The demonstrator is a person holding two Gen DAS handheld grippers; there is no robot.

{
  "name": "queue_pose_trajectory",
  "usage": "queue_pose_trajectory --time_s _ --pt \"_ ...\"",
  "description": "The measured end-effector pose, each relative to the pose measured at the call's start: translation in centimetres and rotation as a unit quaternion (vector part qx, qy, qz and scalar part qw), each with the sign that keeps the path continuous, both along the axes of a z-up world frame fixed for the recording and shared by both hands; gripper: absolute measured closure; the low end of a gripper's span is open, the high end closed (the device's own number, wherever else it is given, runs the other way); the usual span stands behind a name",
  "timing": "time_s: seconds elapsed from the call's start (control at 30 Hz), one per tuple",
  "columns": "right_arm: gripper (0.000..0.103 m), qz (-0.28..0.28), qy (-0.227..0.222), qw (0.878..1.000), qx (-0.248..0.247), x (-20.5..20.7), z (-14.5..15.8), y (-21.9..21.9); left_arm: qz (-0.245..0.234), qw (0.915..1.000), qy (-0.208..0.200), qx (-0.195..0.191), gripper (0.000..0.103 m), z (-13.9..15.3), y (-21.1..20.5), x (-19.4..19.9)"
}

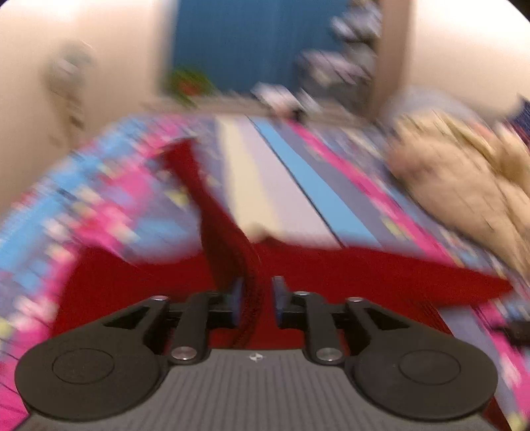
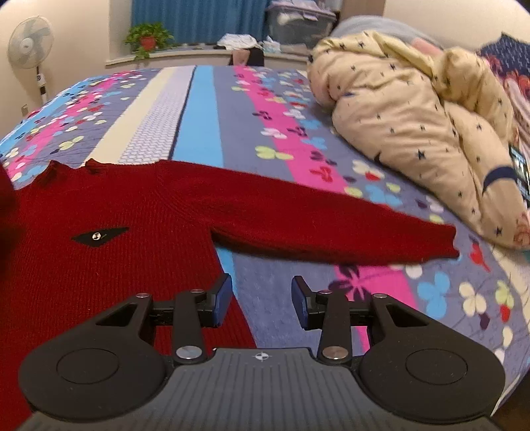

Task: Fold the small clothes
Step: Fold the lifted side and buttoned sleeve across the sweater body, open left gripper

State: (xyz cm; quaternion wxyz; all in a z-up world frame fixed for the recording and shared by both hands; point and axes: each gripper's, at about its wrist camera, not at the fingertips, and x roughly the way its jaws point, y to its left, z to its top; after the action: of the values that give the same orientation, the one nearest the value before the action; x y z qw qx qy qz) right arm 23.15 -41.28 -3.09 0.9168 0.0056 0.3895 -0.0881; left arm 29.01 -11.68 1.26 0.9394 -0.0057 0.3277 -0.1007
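My right gripper (image 2: pixel 260 300) hung with its jaws apart above the red sweater's (image 2: pixel 109 212) hem edge; one sleeve (image 2: pixel 331 228) lay stretched across the flowered bedspread (image 2: pixel 205 109).

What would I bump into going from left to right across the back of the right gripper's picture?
Standing fan → potted plant → blue curtain → plastic storage box → cream star-print quilt.

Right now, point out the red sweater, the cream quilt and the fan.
red sweater (image 2: pixel 109 205): right wrist view, chest panel.
cream quilt (image 2: pixel 407 109): right wrist view, bundled middle.
fan (image 2: pixel 29 43): right wrist view, round head.
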Motion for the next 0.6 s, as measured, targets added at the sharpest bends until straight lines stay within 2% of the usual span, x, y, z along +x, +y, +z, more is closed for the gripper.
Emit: queue_pose_trajectory --time_s 0.07,0.13,0.33,0.5,0.6 --pt "0.059 -0.001 0.005 1.0 0.004 -0.1 -0.1 -0.2 -0.031 0.999 -0.002 0.033 0.072 -1.2 -1.3 -1.5" --pt "0.058 0.002 0.004 1.0 0.005 -0.4 -0.1 -0.3 -0.048 0.9972 -0.006 0.057 0.07 -1.8 -0.7 -2.5" --pt "0.058 0.007 -0.001 1.0 0.018 -0.3 0.1 -0.5 -0.081 0.9926 -0.001 0.09 0.069 -0.7 6.1 -6.0" --pt "0.059 0.008 -0.016 0.999 0.043 -0.1 0.6 -0.1 -0.073 0.993 -0.016 0.092 0.059 1.8 12.4 -9.0" --pt "0.064 0.012 -0.036 0.998 0.056 0.0 1.1 0.4 -0.042 0.9963 -0.028 0.069 0.059 1.2 15.0 -10.0"
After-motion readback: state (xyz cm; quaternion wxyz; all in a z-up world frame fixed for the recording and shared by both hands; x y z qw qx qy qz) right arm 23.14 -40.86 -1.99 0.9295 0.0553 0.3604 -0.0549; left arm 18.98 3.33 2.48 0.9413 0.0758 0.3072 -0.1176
